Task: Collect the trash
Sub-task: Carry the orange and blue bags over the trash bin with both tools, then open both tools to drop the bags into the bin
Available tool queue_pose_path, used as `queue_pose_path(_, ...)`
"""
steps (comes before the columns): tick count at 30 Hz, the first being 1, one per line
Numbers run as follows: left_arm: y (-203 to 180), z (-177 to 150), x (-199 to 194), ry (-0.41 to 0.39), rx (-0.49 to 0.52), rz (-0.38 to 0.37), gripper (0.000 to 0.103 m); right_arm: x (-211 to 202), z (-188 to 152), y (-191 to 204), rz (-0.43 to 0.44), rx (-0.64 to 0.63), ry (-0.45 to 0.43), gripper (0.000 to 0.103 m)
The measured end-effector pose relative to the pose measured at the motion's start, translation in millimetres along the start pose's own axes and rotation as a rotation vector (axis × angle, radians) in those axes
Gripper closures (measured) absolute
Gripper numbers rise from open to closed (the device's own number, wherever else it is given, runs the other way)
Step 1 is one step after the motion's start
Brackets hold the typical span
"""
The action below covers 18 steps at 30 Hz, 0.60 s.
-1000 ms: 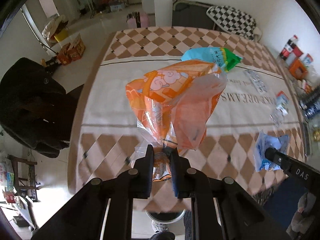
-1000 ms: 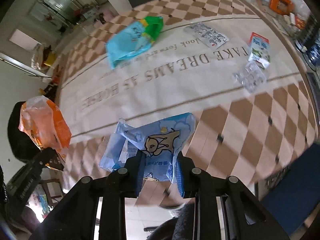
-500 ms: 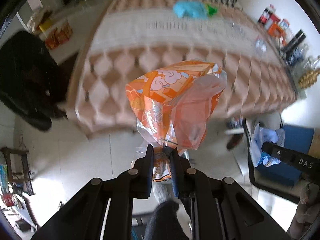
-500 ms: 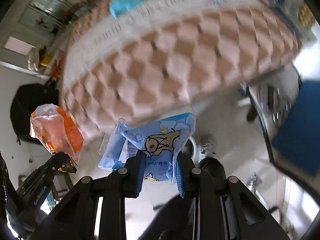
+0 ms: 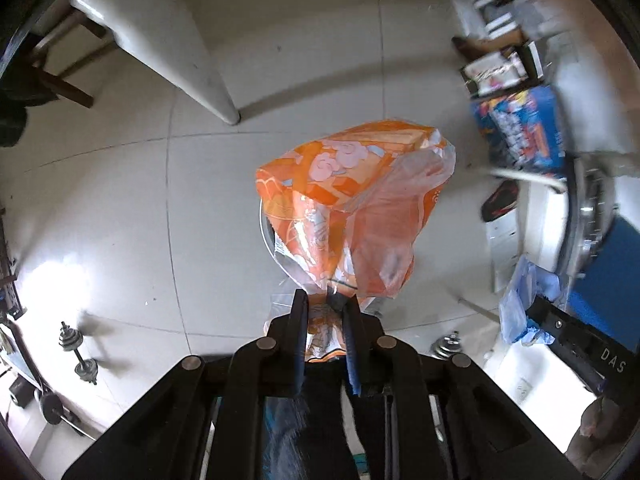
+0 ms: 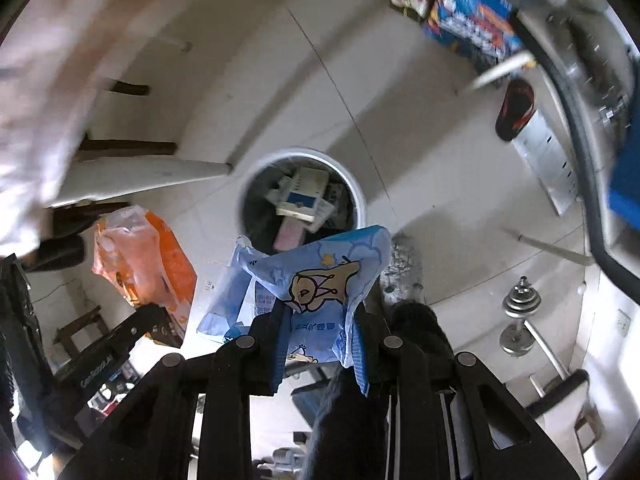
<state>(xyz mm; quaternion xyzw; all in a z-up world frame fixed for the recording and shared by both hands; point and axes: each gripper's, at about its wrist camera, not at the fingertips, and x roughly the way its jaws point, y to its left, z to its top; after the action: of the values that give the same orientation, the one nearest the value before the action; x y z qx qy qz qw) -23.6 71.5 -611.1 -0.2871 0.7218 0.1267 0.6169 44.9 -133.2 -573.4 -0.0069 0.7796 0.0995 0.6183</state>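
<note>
Overhead, crinkly orange wrapper (image 5: pixel 352 208), round bin (image 6: pixel 362 200)

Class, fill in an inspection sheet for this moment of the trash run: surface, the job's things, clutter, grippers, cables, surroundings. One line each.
Surface: pale tiled floor; no table top in view.
Job's things: orange bag and blue wrapper, both held in the air; round white-rimmed trash bin on the floor, already holding boxes and packets.
Clutter: dumbbells, a dark slipper, blue printed cartons.
Grippers: left gripper shut on the orange bag; right gripper shut on the blue wrapper, just short of the bin in the right wrist view.
Cables: nothing seen.
Surroundings: white table leg; the far side of the room is blurred.
</note>
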Motion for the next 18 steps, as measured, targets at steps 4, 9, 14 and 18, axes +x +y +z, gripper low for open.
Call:
queue_pose_path(4,6.0,15.0,59.1,0.041,-0.022,-0.036,0.078,84.0,19.8,-15.3,0.017,0.017,0.052,0.074)
queue_pose_path(9,25.1,18.0,96.3,0.043,-0.092,-0.061,0.03,157.6,30.5,-28.9,0.083,0.03,0.098,0.06)
queue_pose_path(14,48.0,2.1,88.7,-0.003,-0.135,0.004,0.008,165.9,28.1,-26.3,0.122,0.011,0.078,0.025)
queue_pose_path(18,53.0,-17.8,58.5,-0.06,-0.104,0.094,0.006,141.5,20.7,-14.3,0.1,-0.058,0.039,0.0)
